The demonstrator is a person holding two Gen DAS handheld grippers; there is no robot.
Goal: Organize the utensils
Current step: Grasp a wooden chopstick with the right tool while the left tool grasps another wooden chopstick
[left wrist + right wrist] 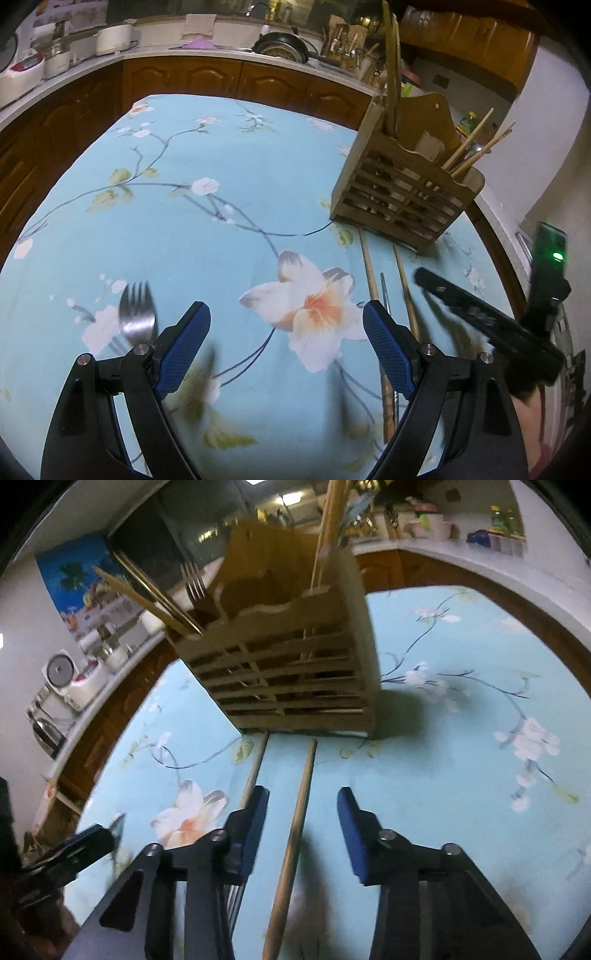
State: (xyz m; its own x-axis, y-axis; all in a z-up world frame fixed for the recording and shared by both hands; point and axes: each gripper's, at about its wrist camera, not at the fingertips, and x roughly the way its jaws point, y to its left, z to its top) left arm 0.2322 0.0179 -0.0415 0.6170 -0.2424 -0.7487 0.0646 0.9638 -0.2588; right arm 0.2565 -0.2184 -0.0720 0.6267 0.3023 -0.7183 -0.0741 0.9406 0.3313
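Right wrist view: chopstick (295,834) flat on tablecloth (443,775), near side of wooden holder (288,672), straddled by spread right gripper (303,816); pickup step, likely needing closing on it. Left gripper (286,332) spread, empty, fork (136,314) left

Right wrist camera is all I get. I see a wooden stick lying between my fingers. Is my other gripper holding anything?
Observer: No. The left gripper is open, with only the flowered tablecloth between its fingers.
Child: Is there anything else left to tidy up over there?
Observer: Yes, a metal fork lies on the cloth right beside one of those fingers.
Child: What's behind the table on that side?
Observer: A black pan sits on the counter past the far edge.
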